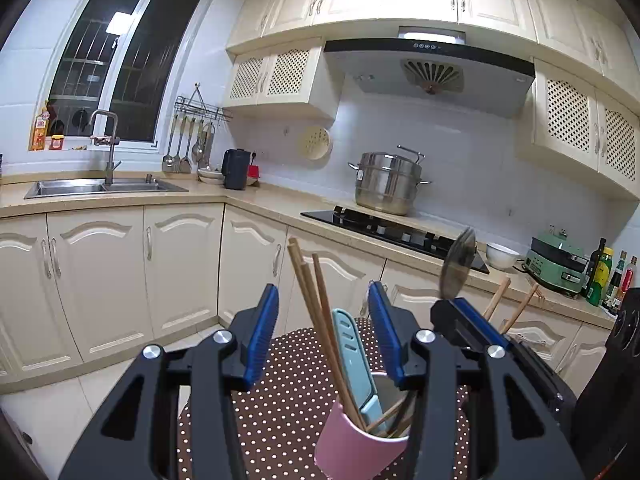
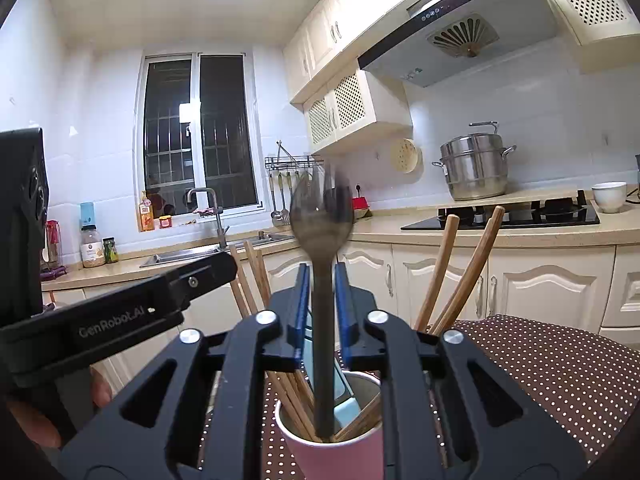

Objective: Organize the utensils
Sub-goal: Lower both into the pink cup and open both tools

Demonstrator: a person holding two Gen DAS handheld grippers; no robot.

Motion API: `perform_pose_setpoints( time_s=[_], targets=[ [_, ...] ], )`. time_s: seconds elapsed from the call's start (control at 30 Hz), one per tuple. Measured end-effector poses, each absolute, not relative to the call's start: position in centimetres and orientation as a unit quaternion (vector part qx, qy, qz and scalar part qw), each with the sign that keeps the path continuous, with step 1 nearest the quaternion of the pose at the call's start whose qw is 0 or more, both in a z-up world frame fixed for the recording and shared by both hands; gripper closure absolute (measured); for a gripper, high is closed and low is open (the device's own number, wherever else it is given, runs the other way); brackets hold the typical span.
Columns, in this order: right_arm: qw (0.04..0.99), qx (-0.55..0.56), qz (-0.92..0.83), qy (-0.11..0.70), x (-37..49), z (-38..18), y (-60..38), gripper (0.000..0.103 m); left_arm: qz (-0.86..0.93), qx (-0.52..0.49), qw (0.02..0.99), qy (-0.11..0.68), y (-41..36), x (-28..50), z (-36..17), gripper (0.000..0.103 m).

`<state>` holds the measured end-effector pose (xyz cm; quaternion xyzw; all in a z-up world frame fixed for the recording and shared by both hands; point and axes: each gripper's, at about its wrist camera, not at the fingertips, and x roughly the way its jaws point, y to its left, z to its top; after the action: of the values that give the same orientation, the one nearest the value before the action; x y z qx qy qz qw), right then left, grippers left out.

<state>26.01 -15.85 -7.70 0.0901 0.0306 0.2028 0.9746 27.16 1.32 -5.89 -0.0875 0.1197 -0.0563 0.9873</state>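
Between the fingers of the right gripper (image 2: pixel 322 270): spoon (image 2: pixel 322 300), upright, bowl above the fingertips, handle running down past them into the cup (image 2: pixel 332 460). Fingers parted a little, with a thin gap showing on either side of the handle, so probably released rather than pinched. Kept upright, by the look of it, to slide in handle-first and stand like the rest. Spoon bowl blurred.

Left gripper (image 1: pixel 324 292) unclenched, grasping nothing. Framed between its fingers but untouched: chopsticks (image 1: pixel 316 312) and a blue slotted tool (image 1: pixel 352 352), both rising out of the cup below and just ahead of the fingertips. Likely held apart there to stay out of the spoon's way, or after letting something go; impossible to say which.

Leaning outward against the rim, left and right of the right fingers, as loose sticks do in a round holder: chopsticks again. Under everything, a dotted cloth (image 1: pixel 280 400).

Counted: one cup, one spoon, one blue tool. Chopsticks: three left of the right fingers, at least two right of them; lower ends tangled inside the cup, so no exact total.
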Motion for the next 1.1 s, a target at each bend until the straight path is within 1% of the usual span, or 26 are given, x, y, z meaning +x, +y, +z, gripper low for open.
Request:
perform_pose_setpoints(
  time_s=[0.03,0.07,0.13,0.37,0.4,0.5,0.57,0.7,0.83,0.93,1.1],
  targets=[
    [0.975,0.091,0.200,0.031,25.9,-7.7,-15.9,0.072,-0.055,-0.089,0.987,0.121,1.5,27.1,-5.9,0.057],
    [0.975,0.092,0.200,0.032,25.8,-7.6,-15.9,0.069,-0.054,-0.091,0.987,0.124,1.6,27.1,-5.8,0.057],
    [0.975,0.097,0.199,0.034,25.7,-7.4,-16.2,0.059,-0.050,-0.092,0.986,0.129,1.9,26.9,-5.7,0.056],
    [0.976,0.091,0.198,0.026,24.0,-6.3,-16.3,0.054,-0.045,-0.085,0.987,0.130,2.2,25.6,-4.9,0.055],
    [0.976,0.090,0.198,0.024,23.7,-6.1,-16.3,0.052,-0.044,-0.085,0.987,0.129,2.2,25.3,-4.7,0.054],
    [0.977,0.087,0.195,0.019,22.9,-5.4,-16.4,0.051,-0.039,-0.079,0.989,0.123,2.3,24.2,-4.1,0.049],
    [0.977,0.086,0.194,0.016,22.3,-5.0,-16.5,0.048,-0.033,-0.071,0.990,0.117,2.3,23.2,-3.6,0.048],
    [0.978,0.086,0.190,0.006,20.8,-3.9,-16.8,0.041,-0.023,-0.062,0.992,0.106,2.3,21.2,-2.8,0.041],
    [0.979,0.083,0.186,-0.001,19.2,-3.2,-17.2,0.035,-0.022,-0.060,0.993,0.102,2.2,19.7,-2.1,0.037],
    [0.982,0.074,0.174,-0.007,17.7,-2.9,-17.8,0.033,-0.022,-0.052,0.993,0.101,1.9,18.6,-2.0,0.034],
    [0.986,0.074,0.152,-0.001,15.9,-3.2,-19.1,0.030,-0.026,-0.039,0.992,0.117,0.7,17.6,-2.3,0.033]
  ],
)
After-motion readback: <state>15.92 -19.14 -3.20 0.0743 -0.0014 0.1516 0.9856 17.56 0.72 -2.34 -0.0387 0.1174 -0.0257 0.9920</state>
